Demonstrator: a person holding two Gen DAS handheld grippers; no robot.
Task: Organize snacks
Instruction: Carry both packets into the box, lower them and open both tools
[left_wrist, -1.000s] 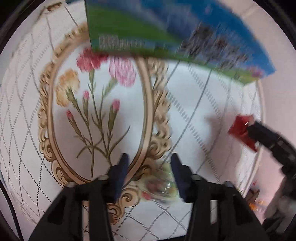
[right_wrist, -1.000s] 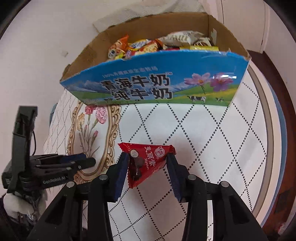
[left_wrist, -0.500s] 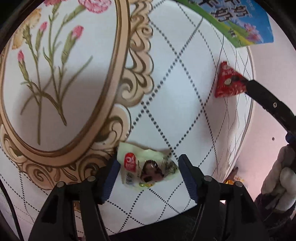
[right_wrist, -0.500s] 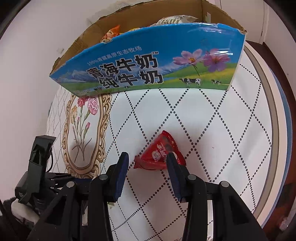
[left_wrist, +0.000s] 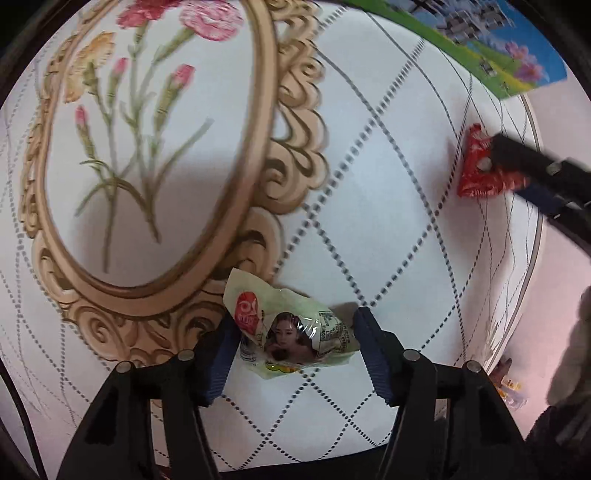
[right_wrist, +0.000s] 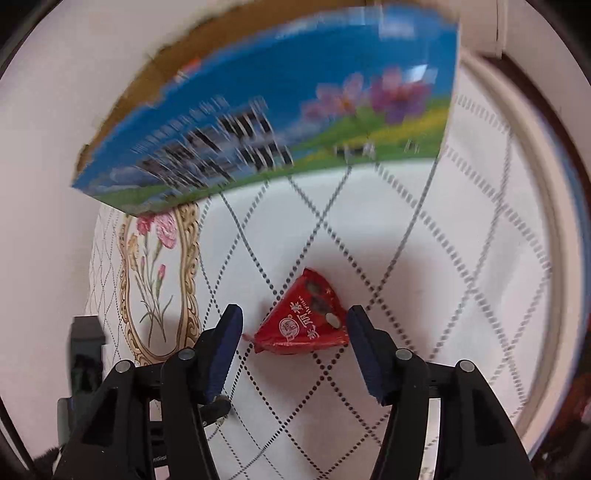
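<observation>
Left wrist only: pale green packet (left_wrist: 291, 338)

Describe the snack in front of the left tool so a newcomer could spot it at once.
Start at the tablecloth's gold oval flower frame. Just below its lower right scrolls lies a crumpled pale green packet, between the left tool's closing fingers. Its red round logo and portrait photo set it apart from the red triangular packet further right.

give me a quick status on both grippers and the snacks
Left gripper closing around pale green snack packet. Right gripper opening, red triangular snack packet lying loose between jaws. Nothing in the way.
</observation>
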